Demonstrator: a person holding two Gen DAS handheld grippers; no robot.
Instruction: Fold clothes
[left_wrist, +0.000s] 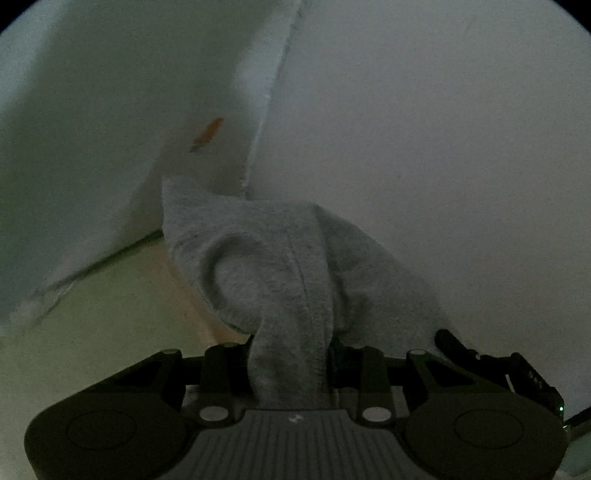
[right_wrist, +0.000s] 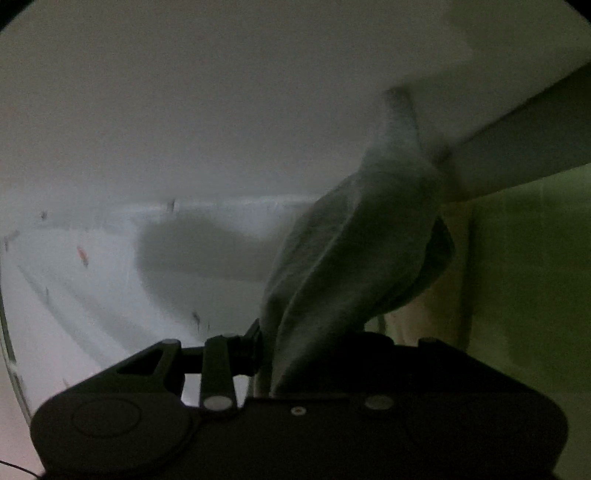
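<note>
Grey garment (left_wrist: 280, 266) occupies the lower centre of the left wrist view, bunched and drawn up, with the left tongs (left_wrist: 291, 354) clenched on a gathered fold of it. In the right wrist view the same grey garment (right_wrist: 354, 251) rises from centre toward the upper right, the right tongs (right_wrist: 295, 354) clamped on its lower end. Pale walls (left_wrist: 443, 147) fill the background; an orange mark (left_wrist: 208, 133) shows upper left.

Pale, scuffed walls (left_wrist: 424, 129) meet at a chipped vertical corner edge (left_wrist: 271, 92). An orange mark (left_wrist: 208, 133) shows on the left one. Below lies yellowish floor (left_wrist: 92, 314). Everything looks dim and blurred.
</note>
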